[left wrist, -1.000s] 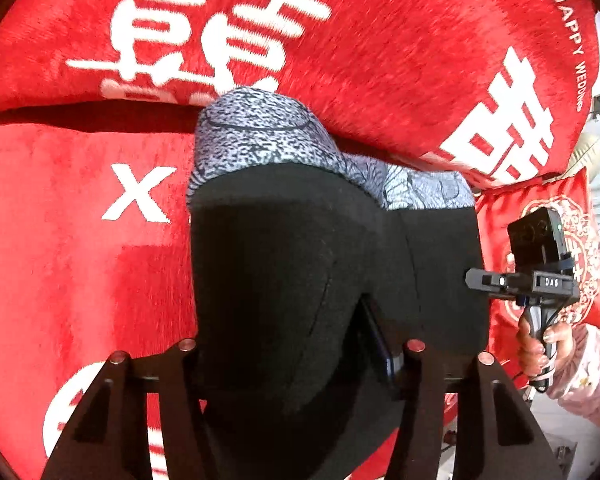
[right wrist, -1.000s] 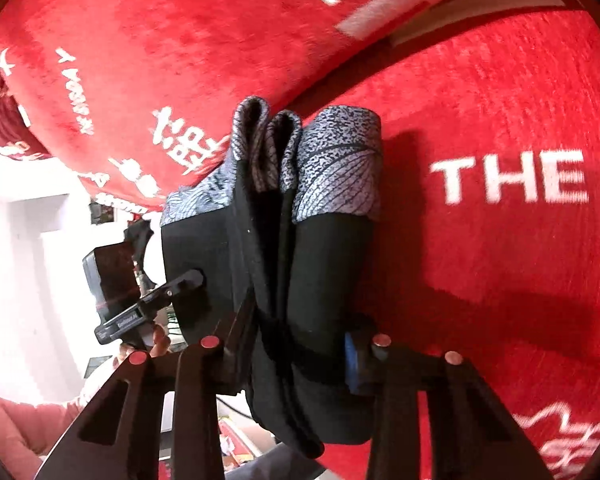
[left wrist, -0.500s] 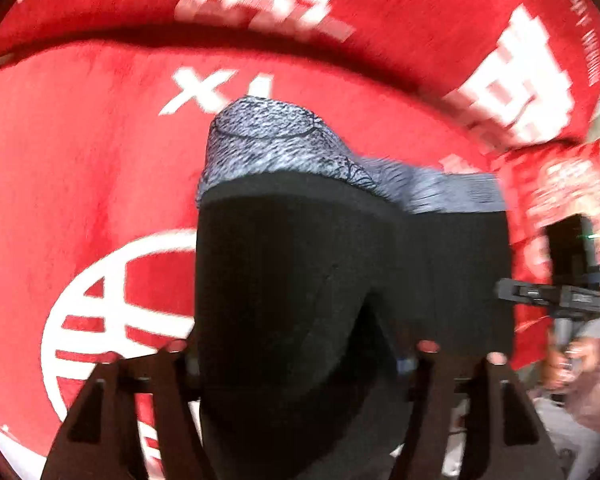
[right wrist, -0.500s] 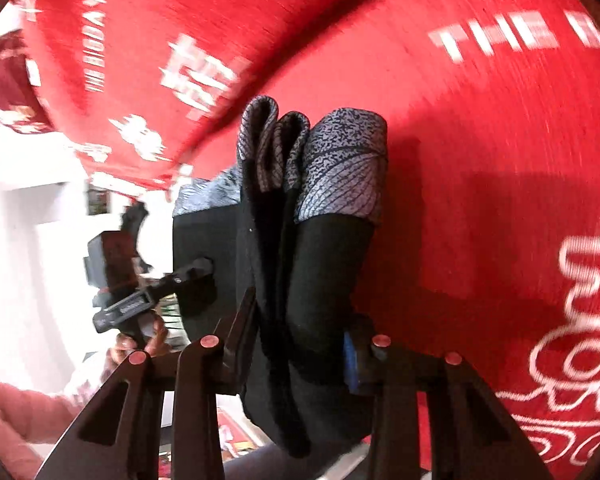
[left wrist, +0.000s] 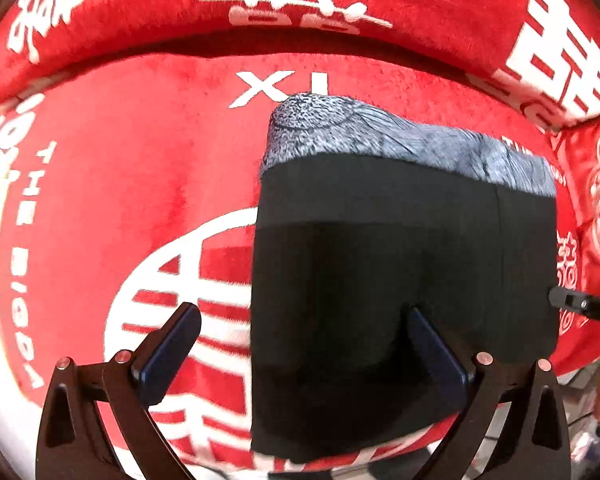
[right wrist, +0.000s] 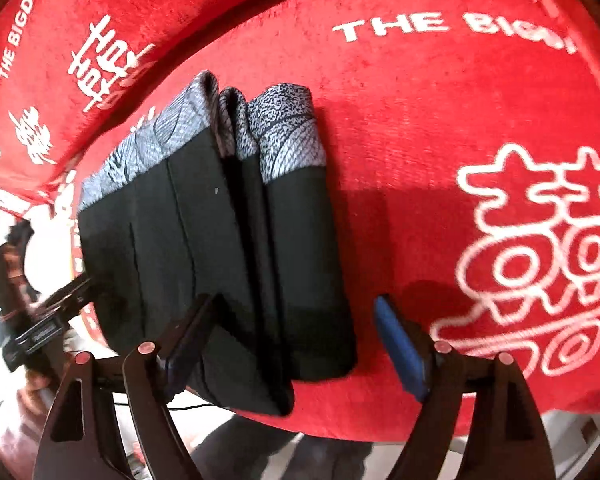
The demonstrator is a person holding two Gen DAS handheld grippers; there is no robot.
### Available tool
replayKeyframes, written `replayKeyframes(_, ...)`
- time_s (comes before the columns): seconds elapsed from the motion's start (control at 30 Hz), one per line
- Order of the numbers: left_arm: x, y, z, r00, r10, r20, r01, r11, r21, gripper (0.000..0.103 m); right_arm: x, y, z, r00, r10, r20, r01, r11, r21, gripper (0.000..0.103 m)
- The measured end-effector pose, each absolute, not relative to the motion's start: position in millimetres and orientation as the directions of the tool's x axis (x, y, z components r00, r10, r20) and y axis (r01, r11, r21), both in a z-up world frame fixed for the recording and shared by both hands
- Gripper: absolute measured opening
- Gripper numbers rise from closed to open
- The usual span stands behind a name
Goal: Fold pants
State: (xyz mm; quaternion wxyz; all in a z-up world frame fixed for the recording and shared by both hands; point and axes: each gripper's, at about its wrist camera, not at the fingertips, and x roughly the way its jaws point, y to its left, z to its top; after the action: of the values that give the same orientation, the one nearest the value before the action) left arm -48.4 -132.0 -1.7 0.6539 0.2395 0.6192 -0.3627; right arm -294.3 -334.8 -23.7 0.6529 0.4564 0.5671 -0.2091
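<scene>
The black pants [left wrist: 400, 280] with a grey patterned waistband [left wrist: 380, 140] lie folded in a stack on the red cushion [left wrist: 120, 200]. My left gripper [left wrist: 300, 344] is open, its jaws wide on either side of the stack's left edge, holding nothing. In the right wrist view the folded pants [right wrist: 228, 248] show several layers with the waistband [right wrist: 284, 128] at the far end. My right gripper [right wrist: 296, 340] is open, its jaws spread around the stack's near right corner. The other gripper's body shows at the frame edges [left wrist: 588, 308] [right wrist: 44, 320].
A red backrest cushion [left wrist: 300, 0] with white characters rises behind the seat. The seat's front edge [right wrist: 340, 428] runs just under the pants' near end, with floor below. White printed text and emblems cover the red seat [right wrist: 540, 260].
Both grippers were shut on the pants and carried them down toward the seat. Now both have opened and the stack rests on the cushion.
</scene>
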Motion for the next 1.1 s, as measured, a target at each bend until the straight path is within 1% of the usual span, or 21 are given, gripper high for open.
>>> replayKeyframes(0.07,-56.4,-125.3,7.6,-0.01,-0.176,-0.984,0.781,0.614,-0.118,0.103,-297.8,-327.5,-16.3,0.243,0.202,-0.949,0.802,0.508,0.314,0.085)
replayKeyframes(0.13,-65.5,-122.5,14.3,0.004,-0.161,-0.987,0.785,0.612,-0.096,0.103,-299.4,-318.1,-9.5,0.228,0.178,-0.957,0.816,0.502,0.288,0.089)
replayKeyframes(0.2,-69.8,-112.2,18.5,0.001,-0.142,-0.99,0.794,0.602,-0.085,0.103,-304.9,-309.6,-2.7,0.227,0.162,-0.96,0.831,0.481,0.278,0.099)
replayKeyframes(0.23,-75.8,-109.6,19.1,-0.006,-0.123,-0.992,0.8,0.595,-0.079,0.103,-305.2,-305.3,0.4,0.228,0.156,-0.961,0.837,0.474,0.275,0.102)
replayKeyframes(0.33,-87.2,-98.4,20.5,-0.003,-0.084,-0.996,0.812,0.581,-0.052,0.103,-314.3,-295.2,11.8,0.241,0.138,-0.961,0.844,0.458,0.277,0.103)
replayKeyframes(0.43,-100.1,-89.9,18.8,0.014,-0.034,-0.999,0.818,0.575,-0.008,0.103,-321.5,-285.1,16.8,0.196,0.13,-0.972,0.858,0.457,0.234,0.103)
replayKeyframes(0.57,-117.1,-75.7,36.8,0.057,-0.048,-0.997,0.836,0.549,0.022,0.103,-323.1,-271.6,27.7,0.126,0.111,-0.986,0.863,0.477,0.164,0.103)
replayKeyframes(0.7,-132.2,-68.0,61.7,0.089,-0.066,-0.994,0.844,0.535,0.04,0.103,-318.9,-257.8,47.3,0.094,0.081,-0.992,0.85,0.512,0.123,0.103)
replayKeyframes(0.8,-137.2,-68.6,76.2,0.08,-0.056,-0.995,0.842,0.539,0.038,0.103,-316.7,-249.1,63.3,0.097,0.073,-0.993,0.843,0.524,0.12,0.103)
replayKeyframes(0.93,-142.5,-69.7,101.1,0.095,-0.08,-0.992,0.842,0.538,0.037,0.103,-311.5,-238.5,84.3,0.11,0.069,-0.992,0.839,0.529,0.129,0.103)
replayKeyframes(1.1,-132.9,-69.2,119.4,0.091,-0.072,-0.993,0.821,0.57,0.034,0.103,-302.8,-225.2,108.1,0.127,0.048,-0.991,0.829,0.544,0.132,0.103)
